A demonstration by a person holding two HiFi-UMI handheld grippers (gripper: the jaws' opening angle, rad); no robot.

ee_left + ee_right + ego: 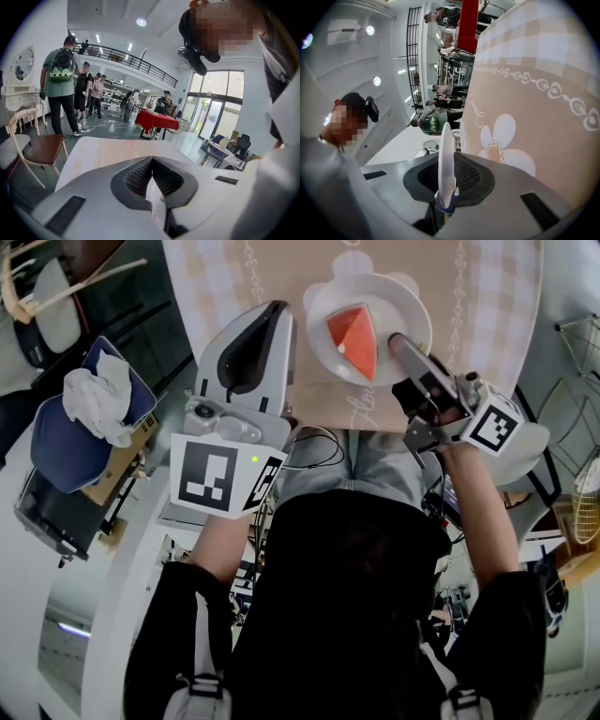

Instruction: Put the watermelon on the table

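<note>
A red watermelon wedge (354, 337) lies on a white plate (403, 306) that hangs over the near edge of the table's beige checked cloth (281, 268). My right gripper (398, 341) is shut on the plate's near rim. In the right gripper view the plate (444, 136) shows edge-on between the ribbed pads (466, 173), with the flowered cloth (534, 93) beside it. My left gripper (272, 310) hovers just left of the plate, apart from it. Its jaws meet at the tip with nothing in them (151, 159).
A blue cushioned seat (56, 446) with a crumpled white cloth (98, 399) stands at the left. Wire racks (586, 493) stand at the right. Beyond the table are a wooden chair (37, 145), a red-covered table (154, 119) and several standing people (61, 79).
</note>
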